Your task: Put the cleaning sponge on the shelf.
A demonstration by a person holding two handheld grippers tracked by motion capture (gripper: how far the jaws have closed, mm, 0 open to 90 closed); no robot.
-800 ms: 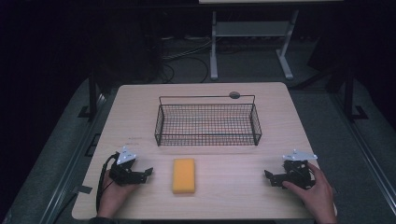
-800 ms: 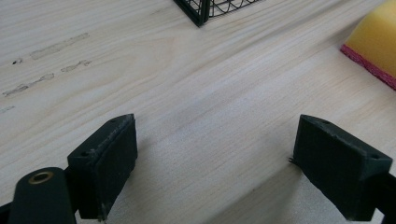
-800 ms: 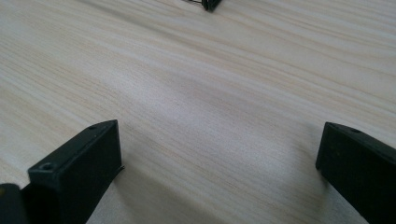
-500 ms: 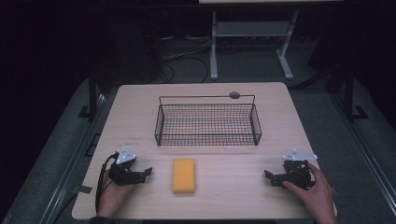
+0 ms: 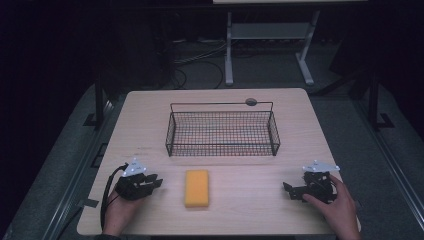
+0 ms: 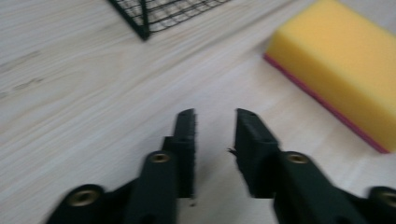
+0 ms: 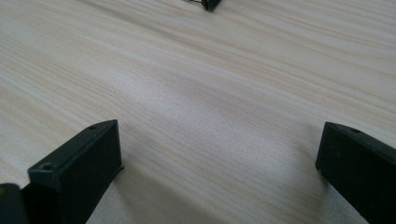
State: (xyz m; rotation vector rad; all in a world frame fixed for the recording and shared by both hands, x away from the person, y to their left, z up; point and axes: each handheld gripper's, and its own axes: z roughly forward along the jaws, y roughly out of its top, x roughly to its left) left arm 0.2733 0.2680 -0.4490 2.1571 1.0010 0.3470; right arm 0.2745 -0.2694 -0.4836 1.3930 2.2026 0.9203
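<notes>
A yellow sponge [image 5: 197,187] with a pink underside lies flat on the wooden table [image 5: 145,120], near the front edge. My left gripper [image 5: 157,182] rests on the table just left of the sponge and points toward it. In the left gripper view its jaws [image 6: 215,114] stand a narrow gap apart with nothing between them, and the sponge [image 6: 336,65] lies ahead to the right. My right gripper [image 5: 287,190] sits at the front right, pointing left. In the right gripper view its jaws [image 7: 219,126] are wide open over bare wood.
A black wire basket [image 5: 222,132] stands empty at the table's middle, behind the sponge; its corner [image 6: 144,18] shows in the left gripper view. A small grey disc [image 5: 251,102] lies behind the basket. A metal stand [image 5: 270,45] and cables are on the dark floor beyond.
</notes>
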